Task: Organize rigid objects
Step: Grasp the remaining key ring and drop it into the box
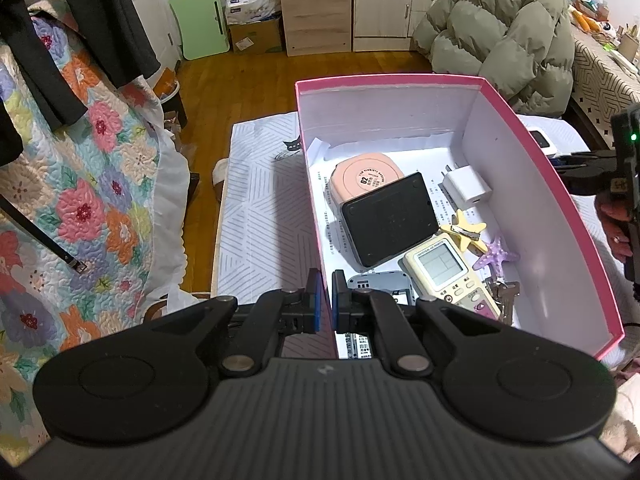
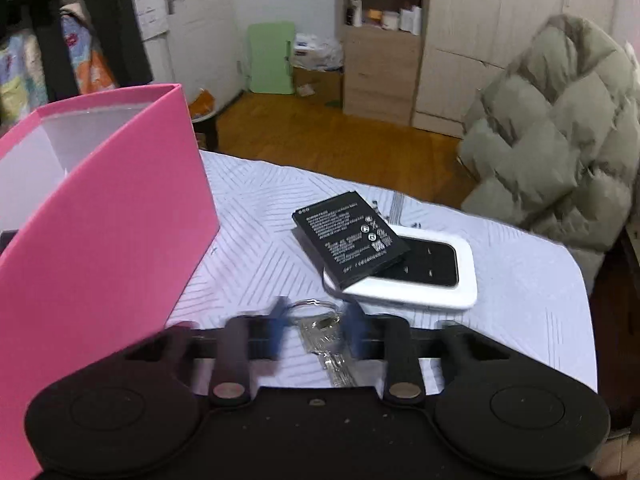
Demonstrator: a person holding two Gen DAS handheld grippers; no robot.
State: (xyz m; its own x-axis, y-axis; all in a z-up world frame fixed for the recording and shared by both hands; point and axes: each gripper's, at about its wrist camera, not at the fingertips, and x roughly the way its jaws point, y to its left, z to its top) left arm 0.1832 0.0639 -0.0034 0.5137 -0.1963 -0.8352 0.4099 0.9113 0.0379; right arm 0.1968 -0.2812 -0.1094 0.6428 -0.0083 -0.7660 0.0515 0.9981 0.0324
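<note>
left tongs (image 1: 326,300): clenched on the near left wall of the pink box (image 1: 540,168), one finger outside, one inside. basically my anchor so the box doesn't skate around.
right tongs (image 2: 316,328): released, blue pads (image 2: 280,320) blurry, straddling the keys (image 2: 332,356) that lie flat on the tablecloth (image 2: 256,240). nothing gripped yet as far as i can tell.
keys: ring end points away from me, blades toward the rig. flat metal, so i reckon i should drop low and pinch across the blades, not the ring, or they'll swing.
next in line: black battery (image 2: 348,240) leaning on the white device (image 2: 432,280), just beyond the keys, both outside the box.
box contents: pink case (image 1: 370,178), black slab (image 1: 390,218), charger (image 1: 466,192), remote (image 1: 452,276), two starfish clips (image 1: 468,232), another key bunch (image 1: 504,292).
drop spot: i'd guess the far end of the box, that's where bare floor shows.
risk: box wall is right beside my left pad, so lift straight up before swinging over.
</note>
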